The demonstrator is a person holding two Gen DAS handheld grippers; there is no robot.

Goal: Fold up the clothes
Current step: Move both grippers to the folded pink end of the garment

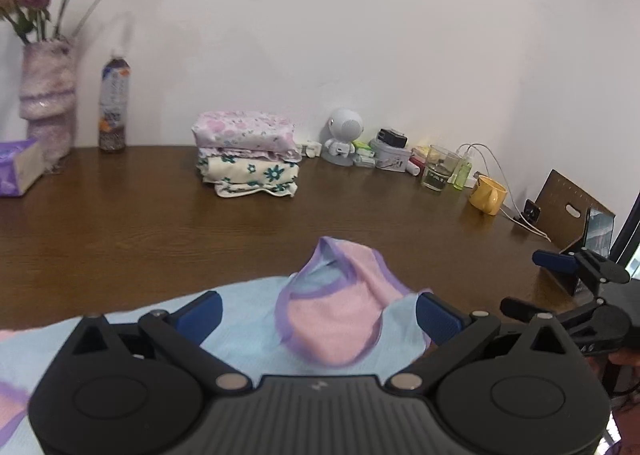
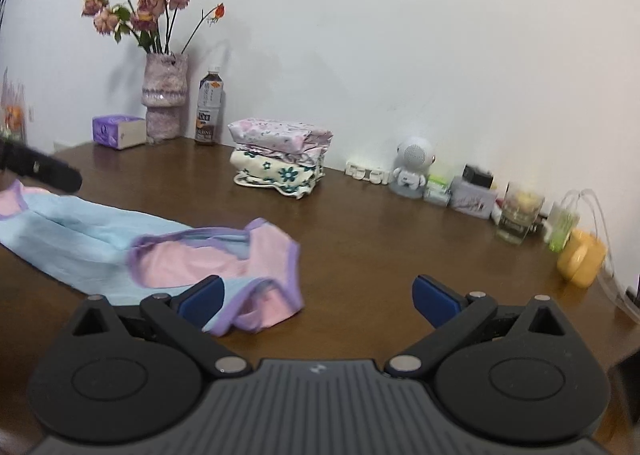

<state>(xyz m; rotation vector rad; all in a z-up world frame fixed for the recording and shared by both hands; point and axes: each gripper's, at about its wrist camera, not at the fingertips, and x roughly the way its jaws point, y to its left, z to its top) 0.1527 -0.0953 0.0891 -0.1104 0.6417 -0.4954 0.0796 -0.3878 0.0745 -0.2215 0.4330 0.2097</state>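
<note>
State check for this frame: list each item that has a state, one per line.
left gripper: open, above the garment
right gripper: open, holding nothing
blue and pink garment: unfolded, lying rumpled on the table
stack of floral clothes: folded
bottle: upright, capped
glass: upright
yellow mug: upright

A home; vase of flowers [image 2: 165, 95], folded laundry [image 2: 280, 153], mug [image 1: 488, 195].

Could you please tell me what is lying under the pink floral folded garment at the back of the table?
Under the pink floral garment lies a cream garment with teal flowers, resting on the table. Anything between the layers is hidden.
</note>
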